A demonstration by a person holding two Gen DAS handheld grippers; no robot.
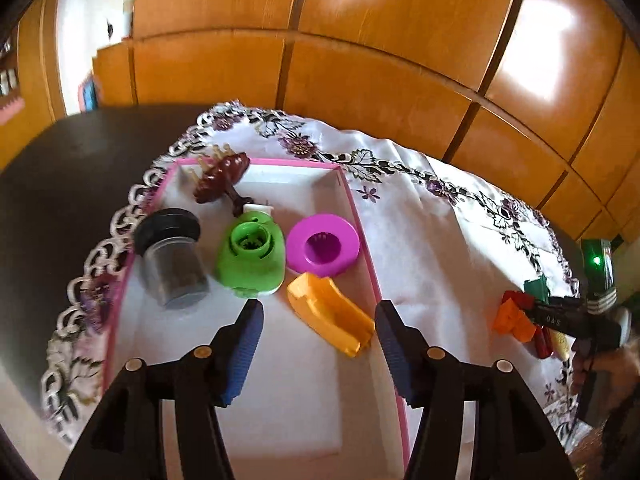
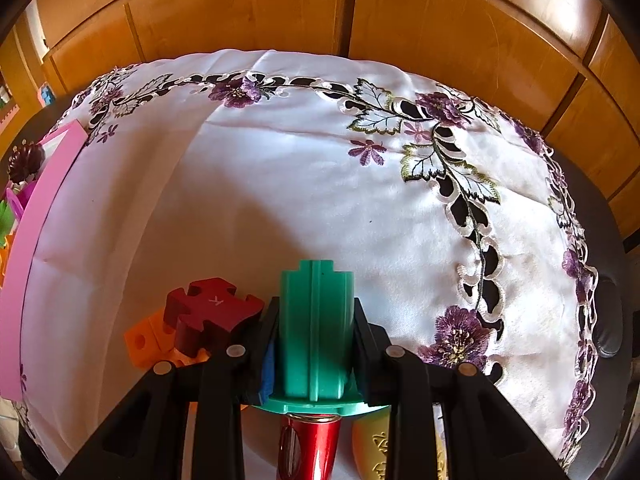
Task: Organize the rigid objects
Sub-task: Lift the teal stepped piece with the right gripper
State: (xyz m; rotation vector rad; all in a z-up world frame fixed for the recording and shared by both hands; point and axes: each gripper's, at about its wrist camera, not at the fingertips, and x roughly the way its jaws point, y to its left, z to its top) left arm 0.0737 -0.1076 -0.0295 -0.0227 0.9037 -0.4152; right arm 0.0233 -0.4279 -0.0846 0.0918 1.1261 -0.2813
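While clamped by right gripper, green piece points forward.

we see glossy varnished wood panels behind a satiny embroidered cloth. the orange holder and green piece look like smooth plastic; the red tube shines like metal.
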